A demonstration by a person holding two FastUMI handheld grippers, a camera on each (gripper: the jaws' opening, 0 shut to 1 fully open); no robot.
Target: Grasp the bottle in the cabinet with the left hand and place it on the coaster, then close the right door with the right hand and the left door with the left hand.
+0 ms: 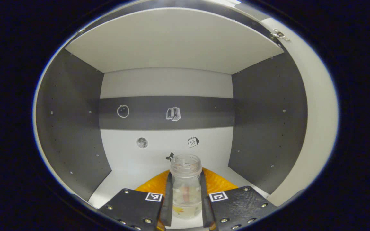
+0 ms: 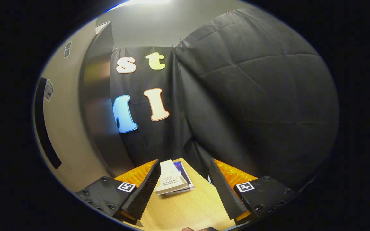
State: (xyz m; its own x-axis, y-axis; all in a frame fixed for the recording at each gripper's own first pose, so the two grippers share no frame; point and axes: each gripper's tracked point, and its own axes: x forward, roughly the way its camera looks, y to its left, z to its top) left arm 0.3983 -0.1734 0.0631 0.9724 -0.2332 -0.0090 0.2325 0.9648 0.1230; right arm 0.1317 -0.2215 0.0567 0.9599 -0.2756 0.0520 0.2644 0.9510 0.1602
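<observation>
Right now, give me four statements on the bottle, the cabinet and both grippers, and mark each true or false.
1. The left gripper is shut on the bottle. True.
2. The bottle has a cap on. False: its mouth is open.
3. The bottle is inside the cabinet. True.
4. The right gripper holds the booklets. False: it is open, and they lie on the table.

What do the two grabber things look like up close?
Each tool, left and right, has two flat black plates dotted with round screws. Every plate carries a small square black-and-white code sticker. The right tool's fingers have saw-toothed inner edges, with ridged orange parts behind.
</observation>
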